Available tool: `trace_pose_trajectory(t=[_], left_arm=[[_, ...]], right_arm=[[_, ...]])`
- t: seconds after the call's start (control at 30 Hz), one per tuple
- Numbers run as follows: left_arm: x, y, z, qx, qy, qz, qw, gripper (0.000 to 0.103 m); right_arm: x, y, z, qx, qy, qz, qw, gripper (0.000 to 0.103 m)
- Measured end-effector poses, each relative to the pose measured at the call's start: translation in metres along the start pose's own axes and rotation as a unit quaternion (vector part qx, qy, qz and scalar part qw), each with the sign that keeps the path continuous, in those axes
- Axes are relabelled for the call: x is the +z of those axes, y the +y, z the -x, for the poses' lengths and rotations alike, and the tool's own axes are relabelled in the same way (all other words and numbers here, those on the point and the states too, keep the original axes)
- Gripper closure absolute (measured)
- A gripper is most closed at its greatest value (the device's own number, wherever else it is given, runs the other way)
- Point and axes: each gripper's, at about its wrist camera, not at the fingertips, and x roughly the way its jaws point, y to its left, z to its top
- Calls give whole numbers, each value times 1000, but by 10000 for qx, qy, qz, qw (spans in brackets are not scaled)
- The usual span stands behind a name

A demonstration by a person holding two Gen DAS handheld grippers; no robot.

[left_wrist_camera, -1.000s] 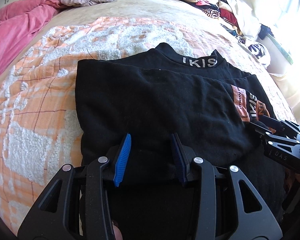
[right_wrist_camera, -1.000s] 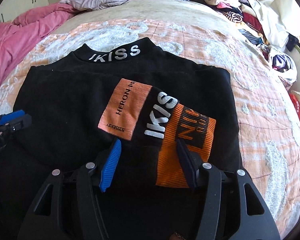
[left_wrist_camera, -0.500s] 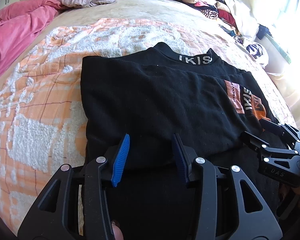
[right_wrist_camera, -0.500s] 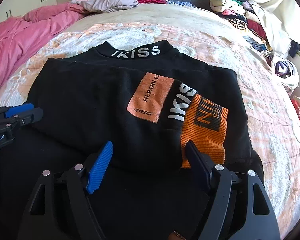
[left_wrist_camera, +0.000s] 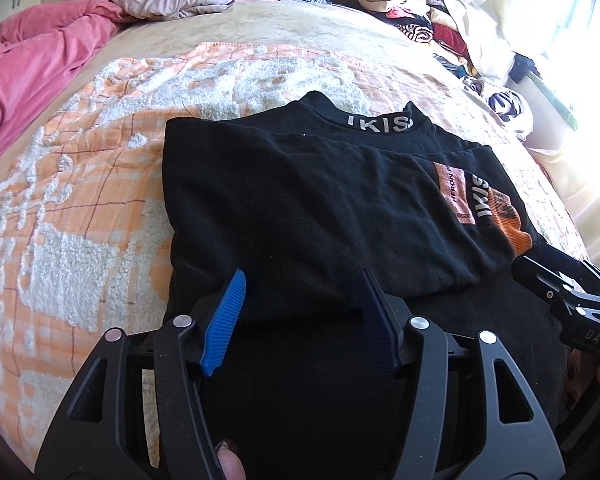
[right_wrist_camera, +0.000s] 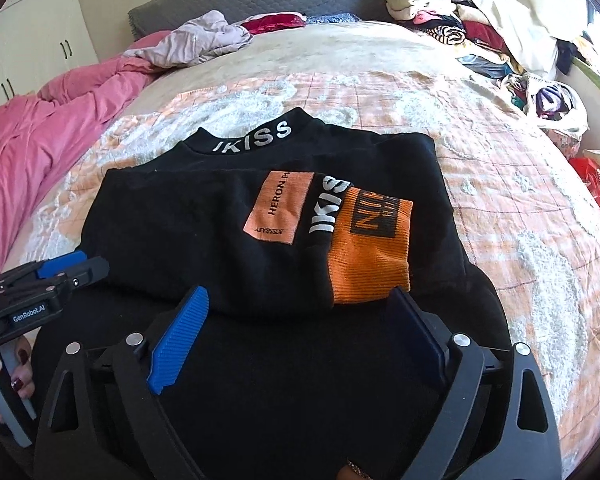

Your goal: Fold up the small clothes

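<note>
1. One black sweater lies partly folded on the orange-and-white blanket that covers the bed; its collar, printed "IKISS", points away from both cameras.
2. One sleeve is folded across the chest. Its orange cuff lies on the right half of the garment, next to a pale orange patch.
3. The lower body of the sweater lies flat, nearest the cameras, beneath both tools.
4. Left gripper: the jaws stand partly spread and have just been opening. The folded edge of the sweater lies directly ahead of the blue pads; black cloth shows in the gap below them, but neither pad presses on it.
5. Right gripper: the jaws stand spread wide and have just been opening. The cuff end lies just beyond the right-hand pad, and the fold edge runs across the gap; nothing is pinched.
6. In the right wrist view, a hand at the left border holds the left gripper's handle.
7. Count: one sweater, two grippers, four pads.
8. Surroundings: one pink quilt lies at the left edge of the bed, one crumpled pale garment near the headboard, and one heap of mixed clothes at far right.
</note>
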Motion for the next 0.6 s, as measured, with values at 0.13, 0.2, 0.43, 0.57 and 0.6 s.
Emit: trace_pose_trajectory(t=[0.13,0.2,0.43,0.57,0.6], left_arm=[[1,-2,6,1,-24,-24,10000,42],[1,-2,9,-4,-52,-12,10000,40],[3,4,19,-64,-116,188,9997,18],[3,3,29,-81,-225,161,9996,9],[3,2,32,-68,-244,149,9996,9]], right_arm=[[0,-2,7,0,-53,-68,10000,9],[0,-2,10,-13,-89,-100,9999,8],[-1,-3,21,-94,-196,-110,9997,6],[-3,-4,28,-120,-254,-144,9995,5],[-3,-3,31,-138,-273,-138,9994,5]])
